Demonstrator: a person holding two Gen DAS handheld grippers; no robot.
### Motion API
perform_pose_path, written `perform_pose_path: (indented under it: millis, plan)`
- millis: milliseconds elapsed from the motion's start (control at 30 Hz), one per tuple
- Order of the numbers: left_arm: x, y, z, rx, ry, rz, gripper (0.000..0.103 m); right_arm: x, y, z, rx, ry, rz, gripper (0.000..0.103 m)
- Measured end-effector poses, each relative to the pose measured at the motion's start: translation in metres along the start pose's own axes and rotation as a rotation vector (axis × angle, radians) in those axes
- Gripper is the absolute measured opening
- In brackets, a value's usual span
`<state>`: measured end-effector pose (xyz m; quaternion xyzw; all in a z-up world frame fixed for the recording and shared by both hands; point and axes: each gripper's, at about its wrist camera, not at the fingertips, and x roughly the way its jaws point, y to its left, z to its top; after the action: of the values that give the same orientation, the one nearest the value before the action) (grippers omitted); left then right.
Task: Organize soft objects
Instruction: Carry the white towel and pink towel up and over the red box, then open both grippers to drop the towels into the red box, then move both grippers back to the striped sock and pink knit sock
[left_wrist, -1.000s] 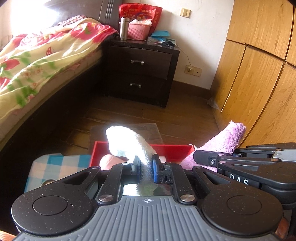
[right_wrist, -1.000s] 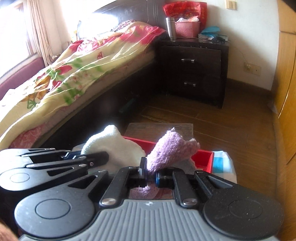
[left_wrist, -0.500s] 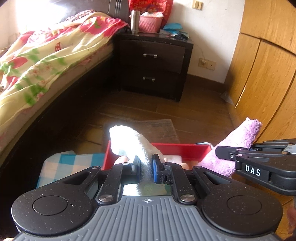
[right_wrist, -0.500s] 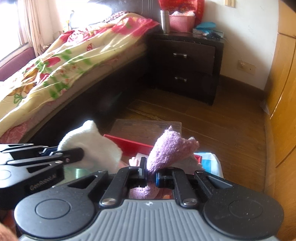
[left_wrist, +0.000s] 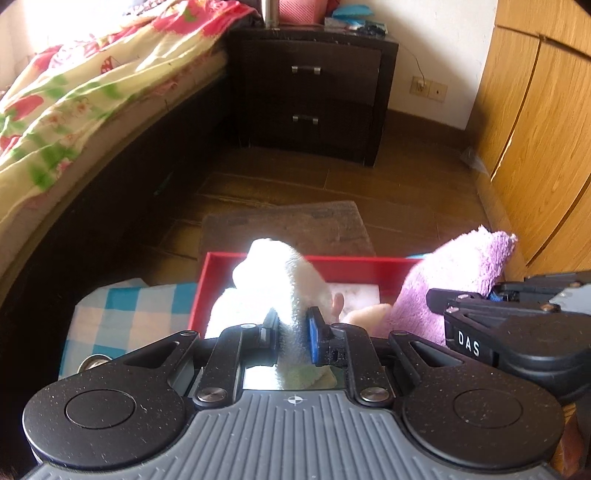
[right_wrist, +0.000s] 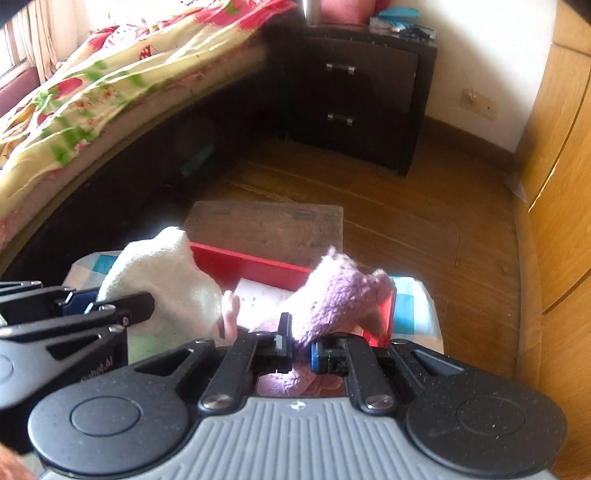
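Observation:
My left gripper (left_wrist: 293, 328) is shut on a white fluffy cloth (left_wrist: 280, 273), held over a red tray (left_wrist: 295, 260). My right gripper (right_wrist: 300, 347) is shut on a purple fluffy cloth (right_wrist: 343, 295), held over the right side of the same tray (right_wrist: 255, 264). The white cloth also shows in the right wrist view (right_wrist: 166, 273), and the purple cloth in the left wrist view (left_wrist: 458, 280). A pink soft toy (left_wrist: 364, 314) lies in the tray between the two cloths, mostly hidden.
The tray sits on a blue and white checked cloth (left_wrist: 125, 314). A brown mat (left_wrist: 288, 229) lies beyond on the wooden floor. A bed (left_wrist: 81, 99) runs along the left, a dark nightstand (left_wrist: 314, 92) stands at the back, wooden wardrobe doors (left_wrist: 535, 129) on the right.
Both grippers have tilted downward and moved forward over the red tray, still holding their cloths. The tray's inside and the pink toy show more.

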<state>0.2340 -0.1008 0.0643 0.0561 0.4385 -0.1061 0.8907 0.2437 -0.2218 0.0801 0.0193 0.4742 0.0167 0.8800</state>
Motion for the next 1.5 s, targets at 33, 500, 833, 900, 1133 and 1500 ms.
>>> perform_pose_path:
  millis: [33, 500, 833, 900, 1133, 1500]
  plan:
    - [0.002, 0.0, -0.001, 0.005, 0.005, 0.006, 0.015, 0.004, 0.0, 0.0, -0.006, 0.011, -0.007, 0.0]
    - [0.013, -0.006, -0.005, 0.067, 0.017, 0.083, 0.064, 0.032, -0.006, -0.002, 0.009, 0.137, 0.015, 0.01]
    - [-0.02, 0.001, -0.003, 0.028, -0.023, 0.082, 0.083, 0.006, -0.025, -0.003, 0.092, 0.095, 0.045, 0.05]
    - [-0.028, -0.002, -0.003, 0.032, -0.035, 0.085, 0.083, -0.004, -0.024, -0.003, 0.102, 0.072, 0.043, 0.05]
    - [-0.06, 0.002, -0.013, 0.009, -0.065, 0.054, 0.086, -0.036, -0.029, -0.017, 0.13, 0.038, 0.086, 0.05]
    - [-0.084, 0.003, -0.051, 0.025, -0.021, 0.04, 0.086, -0.067, -0.023, -0.059, 0.106, 0.061, 0.103, 0.05]
